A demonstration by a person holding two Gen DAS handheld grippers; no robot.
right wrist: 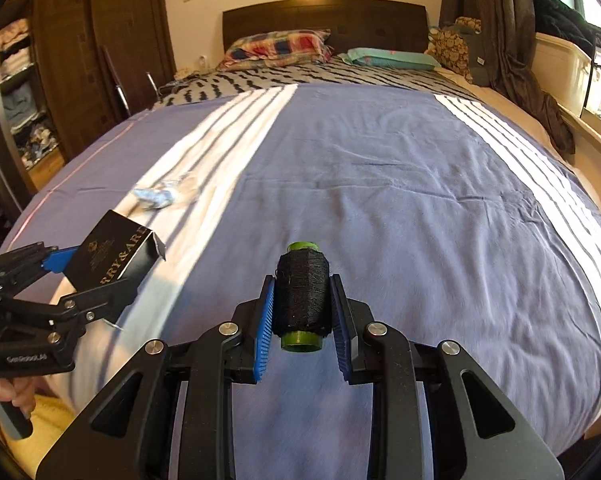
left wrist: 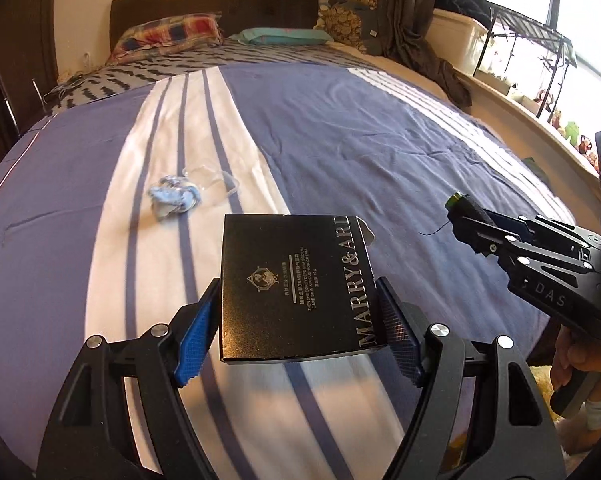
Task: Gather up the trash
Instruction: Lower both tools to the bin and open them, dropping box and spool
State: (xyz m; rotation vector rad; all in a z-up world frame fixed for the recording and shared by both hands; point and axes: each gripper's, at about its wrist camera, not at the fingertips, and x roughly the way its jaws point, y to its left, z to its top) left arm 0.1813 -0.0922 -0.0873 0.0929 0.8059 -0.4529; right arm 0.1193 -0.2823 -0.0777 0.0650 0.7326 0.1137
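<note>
My left gripper (left wrist: 296,300) is shut on a flat black cosmetics box (left wrist: 296,284) with silver lettering, held above the bed's foot end. The box also shows in the right wrist view (right wrist: 114,258). My right gripper (right wrist: 302,292) is shut on a spool of black thread (right wrist: 302,296) with a green core, held over the blue sheet; the spool also shows in the left wrist view (left wrist: 462,204). A crumpled blue-and-clear plastic wrapper (left wrist: 180,196) lies on the white stripe of the sheet, beyond the box, also seen in the right wrist view (right wrist: 158,196).
The bed (right wrist: 380,184) has a blue sheet with white stripes, a zebra-pattern blanket and pillows (right wrist: 276,50) by the dark headboard. A wooden wardrobe (right wrist: 68,60) stands at the left. A window sill with a wire rack (left wrist: 528,52) and curtain runs along the right.
</note>
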